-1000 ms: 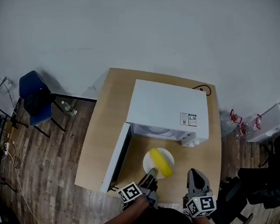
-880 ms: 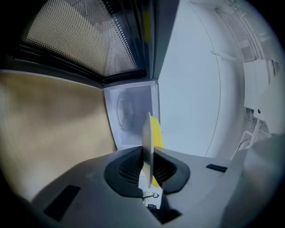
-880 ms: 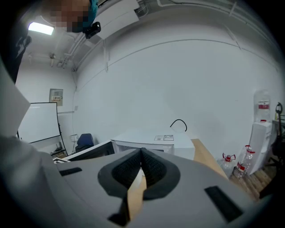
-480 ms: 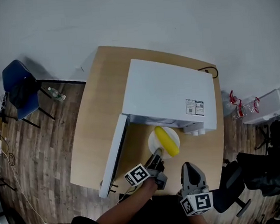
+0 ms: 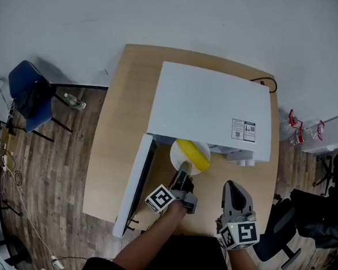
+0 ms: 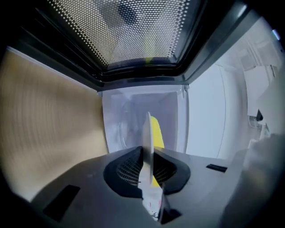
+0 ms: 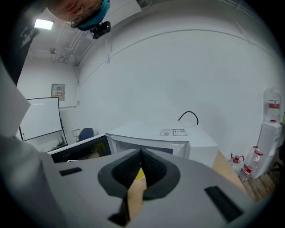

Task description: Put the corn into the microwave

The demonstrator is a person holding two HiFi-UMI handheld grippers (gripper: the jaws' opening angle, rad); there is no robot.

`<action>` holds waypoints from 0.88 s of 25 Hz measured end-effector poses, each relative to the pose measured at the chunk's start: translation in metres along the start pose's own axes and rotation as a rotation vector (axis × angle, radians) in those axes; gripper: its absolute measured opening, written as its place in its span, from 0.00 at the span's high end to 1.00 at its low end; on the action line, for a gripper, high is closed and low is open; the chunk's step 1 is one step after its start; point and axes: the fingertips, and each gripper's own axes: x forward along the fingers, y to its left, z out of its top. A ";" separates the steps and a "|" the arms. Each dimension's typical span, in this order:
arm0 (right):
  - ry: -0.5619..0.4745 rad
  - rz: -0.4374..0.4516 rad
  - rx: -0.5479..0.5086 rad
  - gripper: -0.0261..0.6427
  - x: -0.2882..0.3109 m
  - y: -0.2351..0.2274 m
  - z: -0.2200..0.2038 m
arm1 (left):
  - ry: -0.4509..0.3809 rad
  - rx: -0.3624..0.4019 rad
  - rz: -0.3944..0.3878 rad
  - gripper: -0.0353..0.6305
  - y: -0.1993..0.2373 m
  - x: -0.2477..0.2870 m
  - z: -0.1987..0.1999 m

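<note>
The yellow corn (image 5: 194,154) lies on a white plate (image 5: 179,151) at the mouth of the white microwave (image 5: 207,108), partly under its top edge. My left gripper (image 5: 183,172) is shut on the plate's near rim. In the left gripper view the plate (image 6: 147,133) stands edge-on between the pads, the corn (image 6: 156,129) beside it and the microwave cavity (image 6: 129,120) just ahead. The microwave door (image 5: 133,186) hangs open to the left. My right gripper (image 5: 234,194) hovers to the right over the table, shut and holding nothing; in its own view the right gripper (image 7: 140,161) faces the microwave (image 7: 156,136).
The wooden table (image 5: 119,123) carries the microwave. A black cable (image 5: 268,83) runs behind it. A blue chair (image 5: 27,92) stands on the floor at the left, and clear bottles (image 5: 307,130) stand at the right. The door's mesh window (image 6: 124,31) fills the top of the left gripper view.
The left gripper has carried the plate with the corn forward, from in front of the microwave to its opening. The right gripper has moved forward a little beside it, still shut.
</note>
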 end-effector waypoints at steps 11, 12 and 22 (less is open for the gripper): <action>0.048 0.049 -0.001 0.87 0.033 -0.008 -0.011 | -0.064 -0.066 -0.016 0.91 0.028 0.036 0.011; 0.056 0.048 0.001 0.87 0.033 -0.009 -0.014 | -0.069 -0.063 -0.018 0.91 0.029 0.039 0.013; 0.086 0.067 0.005 0.87 0.031 -0.016 -0.030 | -0.063 0.005 0.041 0.91 0.048 0.060 0.020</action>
